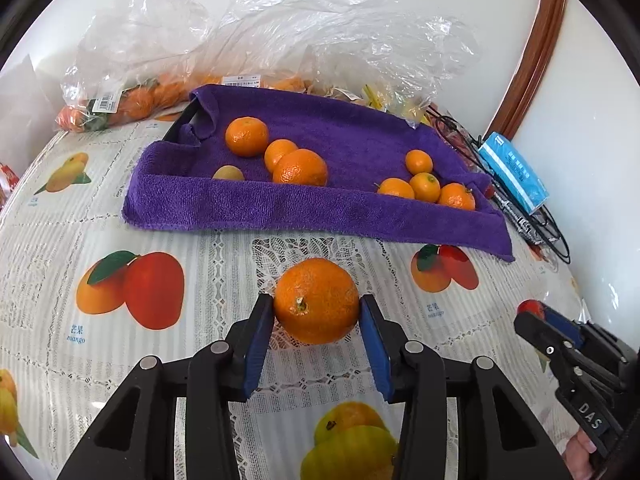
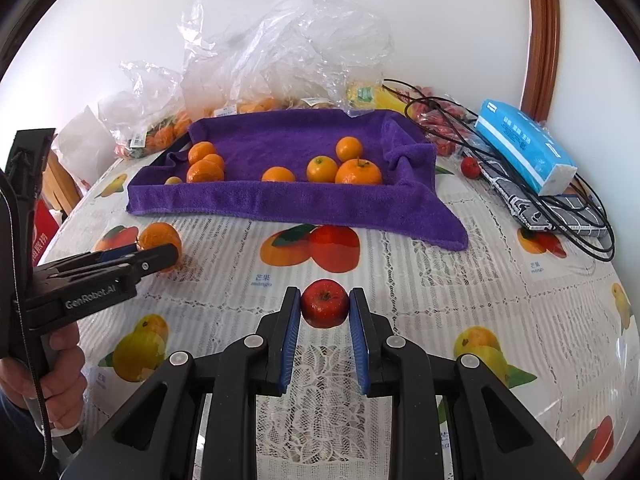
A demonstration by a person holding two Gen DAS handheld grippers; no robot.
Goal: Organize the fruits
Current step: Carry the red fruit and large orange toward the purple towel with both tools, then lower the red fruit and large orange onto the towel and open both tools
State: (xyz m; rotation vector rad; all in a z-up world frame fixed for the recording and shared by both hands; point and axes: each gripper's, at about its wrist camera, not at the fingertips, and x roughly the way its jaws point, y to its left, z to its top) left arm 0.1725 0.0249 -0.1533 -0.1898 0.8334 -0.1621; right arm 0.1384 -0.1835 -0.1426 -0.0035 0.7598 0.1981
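Fruits sit in two places: most are gathered in a tray lined with a purple towel (image 1: 320,208) toward the far edge of the surface, and two lie loose on the near half of the fruit-print tablecloth (image 1: 200,248).

Your left gripper (image 1: 317,312) has its jaws around a large orange (image 1: 316,300), stem end facing you; the blue pads touch or nearly touch its two sides, and the orange appears to rest on the surface. Your right gripper (image 2: 325,305) brackets a small red apple (image 2: 324,303) in the same way, jaws narrowed to the apple's width, with the pads at its sides. Whether either fruit is firmly squeezed is hard to tell.

The tray lies straight ahead of both grippers, its long side running across your view. Inside it, oranges (image 1: 280,152) cluster with one small yellowish-brown fruit (image 1: 228,173) at the left end, and smaller oranges (image 1: 428,186) at the right end. The middle of the towel looks free, so there is likely room to set both fruits down there.

The towel's front edge drapes over the tray wall, so each fruit will probably need lifting over it. Clear plastic bags (image 1: 280,40) of more fruit crowd the far edge, and black cables (image 2: 520,184) and a blue tissue pack (image 2: 524,148) fill the far right corner.
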